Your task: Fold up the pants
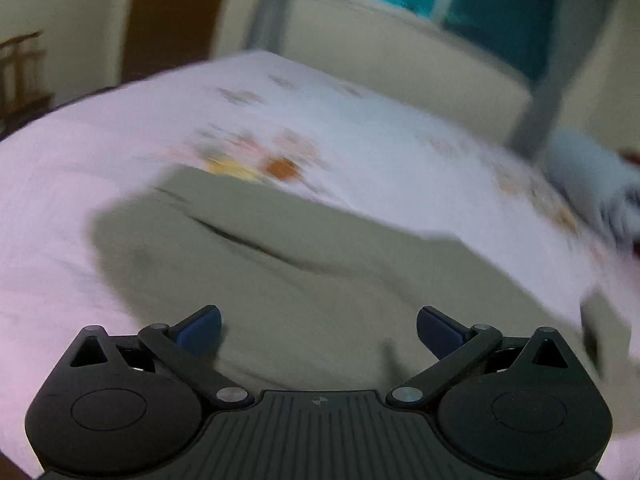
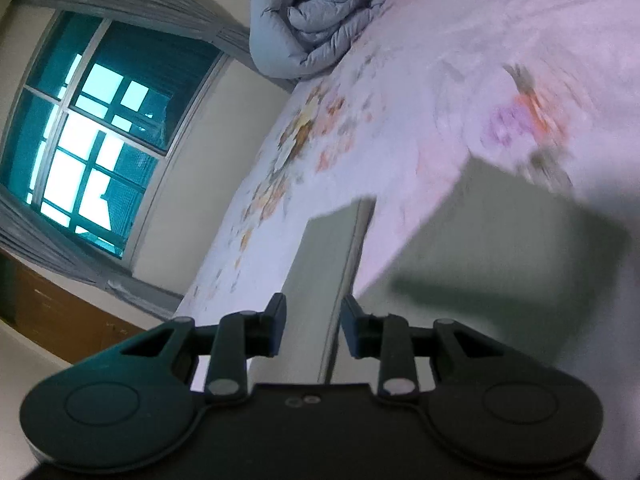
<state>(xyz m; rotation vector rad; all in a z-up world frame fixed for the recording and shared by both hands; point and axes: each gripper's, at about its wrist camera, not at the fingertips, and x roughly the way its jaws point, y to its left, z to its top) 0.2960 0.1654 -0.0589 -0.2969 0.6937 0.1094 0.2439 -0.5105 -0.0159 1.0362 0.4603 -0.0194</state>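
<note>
Olive-green pants (image 1: 300, 280) lie flat on a flowered white bedsheet (image 1: 120, 152), blurred by motion. My left gripper (image 1: 320, 322) hovers over them with its blue-padded fingers spread wide and nothing between them. In the right wrist view the pants (image 2: 500, 248) show as a broad part at the right and a narrow leg strip running toward the camera. My right gripper (image 2: 314, 326) is partly open just above that strip. Cloth shows through the gap, but the pads do not press on it.
A rolled grey duvet (image 2: 316, 16) sits at the far end of the bed, also seen as a pale blur (image 1: 588, 176). Beyond the bed edge are a window (image 2: 92, 132) with grey curtains, a cream wall and a brown wooden cabinet (image 2: 52, 312).
</note>
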